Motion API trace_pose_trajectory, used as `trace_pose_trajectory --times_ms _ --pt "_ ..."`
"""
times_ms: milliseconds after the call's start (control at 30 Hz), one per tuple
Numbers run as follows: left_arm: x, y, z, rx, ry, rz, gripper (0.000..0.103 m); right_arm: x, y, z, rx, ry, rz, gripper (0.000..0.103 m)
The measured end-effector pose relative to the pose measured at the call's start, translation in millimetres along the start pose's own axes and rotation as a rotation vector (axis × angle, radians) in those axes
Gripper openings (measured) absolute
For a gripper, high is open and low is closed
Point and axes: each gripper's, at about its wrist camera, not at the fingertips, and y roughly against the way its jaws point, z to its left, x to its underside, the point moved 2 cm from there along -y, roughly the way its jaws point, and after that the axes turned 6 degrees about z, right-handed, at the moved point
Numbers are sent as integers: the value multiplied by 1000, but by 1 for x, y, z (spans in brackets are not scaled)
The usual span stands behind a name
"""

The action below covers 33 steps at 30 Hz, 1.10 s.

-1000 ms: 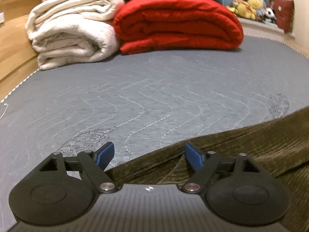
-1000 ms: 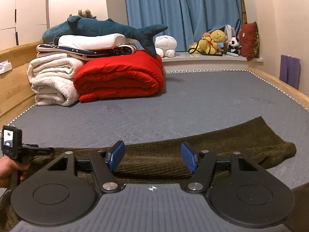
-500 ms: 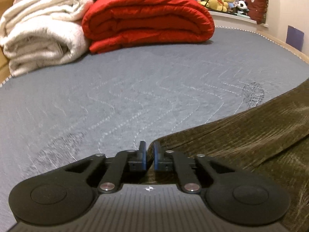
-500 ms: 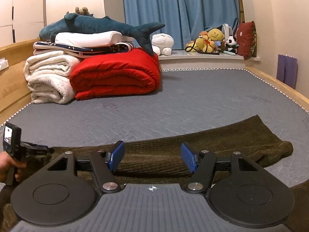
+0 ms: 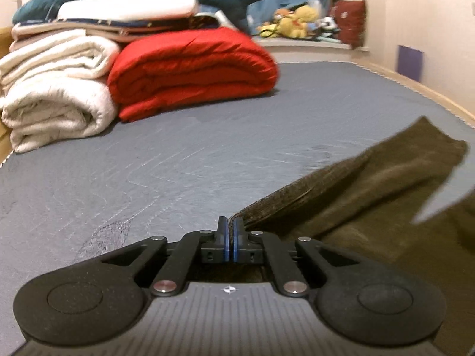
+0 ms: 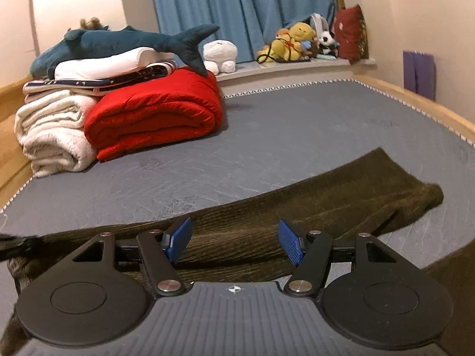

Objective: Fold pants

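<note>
Pants [image 6: 297, 207] lie lengthwise left to right; left gripper [image 5: 230, 231] pinches them.

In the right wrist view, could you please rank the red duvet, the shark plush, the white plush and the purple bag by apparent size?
1. Red duvet, largest.
2. Shark plush.
3. White plush and purple bag look alike; the bag sits nearer the distorted edge, so I won't rank them.

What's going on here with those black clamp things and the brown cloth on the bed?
A person is folding olive-brown pants on a grey mattress using two handheld grippers. The left gripper is shut on an edge of the pants, lifting it. The right gripper hovers open over the fabric, holding nothing.
</note>
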Motion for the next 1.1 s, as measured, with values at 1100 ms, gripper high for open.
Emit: trace_pose_trajectory --times_ms 1100 --pt "32 -11 -208 289 -219 102 29 -17 -69 -122 2 -367 119 44"
